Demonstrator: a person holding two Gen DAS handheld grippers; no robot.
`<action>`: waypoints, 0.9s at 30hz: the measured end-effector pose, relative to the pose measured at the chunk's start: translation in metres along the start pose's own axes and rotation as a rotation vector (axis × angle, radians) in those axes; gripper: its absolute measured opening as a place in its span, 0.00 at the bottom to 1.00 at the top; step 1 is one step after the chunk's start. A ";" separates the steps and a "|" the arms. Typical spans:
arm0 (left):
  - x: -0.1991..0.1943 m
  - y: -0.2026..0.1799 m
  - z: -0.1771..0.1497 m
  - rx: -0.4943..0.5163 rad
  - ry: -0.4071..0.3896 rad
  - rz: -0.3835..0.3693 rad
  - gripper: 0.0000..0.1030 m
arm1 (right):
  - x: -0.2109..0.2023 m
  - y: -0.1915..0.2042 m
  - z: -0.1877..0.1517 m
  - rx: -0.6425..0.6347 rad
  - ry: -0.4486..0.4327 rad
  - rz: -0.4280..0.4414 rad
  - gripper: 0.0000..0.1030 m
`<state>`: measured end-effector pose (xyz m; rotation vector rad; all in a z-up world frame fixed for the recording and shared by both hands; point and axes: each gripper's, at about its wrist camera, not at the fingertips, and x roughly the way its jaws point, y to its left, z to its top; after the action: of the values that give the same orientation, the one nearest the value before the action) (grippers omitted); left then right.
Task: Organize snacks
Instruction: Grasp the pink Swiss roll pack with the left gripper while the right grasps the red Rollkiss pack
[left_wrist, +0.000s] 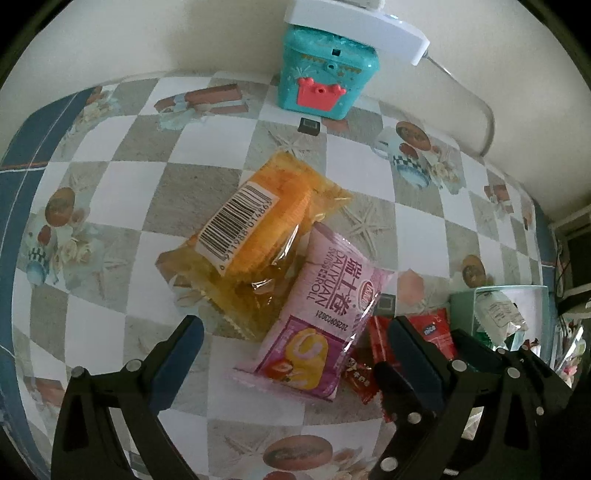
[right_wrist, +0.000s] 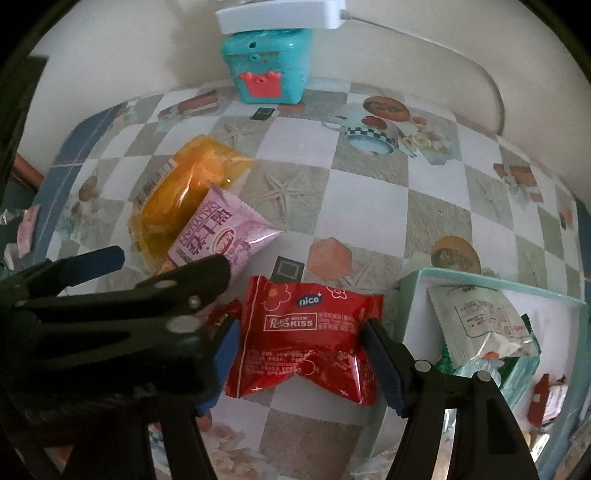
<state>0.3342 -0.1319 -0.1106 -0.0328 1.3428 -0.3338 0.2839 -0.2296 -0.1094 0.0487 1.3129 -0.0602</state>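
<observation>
My right gripper (right_wrist: 301, 328) is shut on a red "nice" snack packet (right_wrist: 306, 339); both blue pads (right_wrist: 371, 332) press into its sides just above the checkered tablecloth (right_wrist: 369, 184). My left gripper (left_wrist: 293, 332) is open and points down, its fingers straddling the lower end of a pink Swiss roll packet (left_wrist: 321, 306) without touching it. That packet leans on a yellow cake packet (left_wrist: 258, 229). In the right wrist view the left gripper (right_wrist: 166, 264) hangs over the pink packet (right_wrist: 221, 232) and the yellow packet (right_wrist: 184, 184). The red packet (left_wrist: 436, 332) shows behind the left gripper's right finger.
A pale green open box (right_wrist: 480, 280) at the right holds a white-and-green packet (right_wrist: 476, 314). A turquoise toy chest (left_wrist: 325, 77) under a white device (left_wrist: 354, 26) stands at the back wall. A small red candy (left_wrist: 360, 373) lies by the pink packet. Black square markers (right_wrist: 288, 269) sit on the cloth.
</observation>
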 end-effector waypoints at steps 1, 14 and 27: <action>0.000 0.000 -0.001 0.004 -0.002 0.004 0.94 | 0.000 0.001 0.000 -0.008 -0.001 -0.007 0.70; 0.006 -0.004 -0.006 0.018 -0.005 0.006 0.60 | -0.001 0.006 0.001 -0.034 -0.025 -0.044 0.61; -0.012 0.013 -0.036 -0.081 -0.016 -0.012 0.38 | -0.020 0.004 -0.024 0.042 -0.049 0.038 0.56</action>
<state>0.3004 -0.1103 -0.1103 -0.1106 1.3404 -0.2886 0.2560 -0.2233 -0.0963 0.1074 1.2614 -0.0561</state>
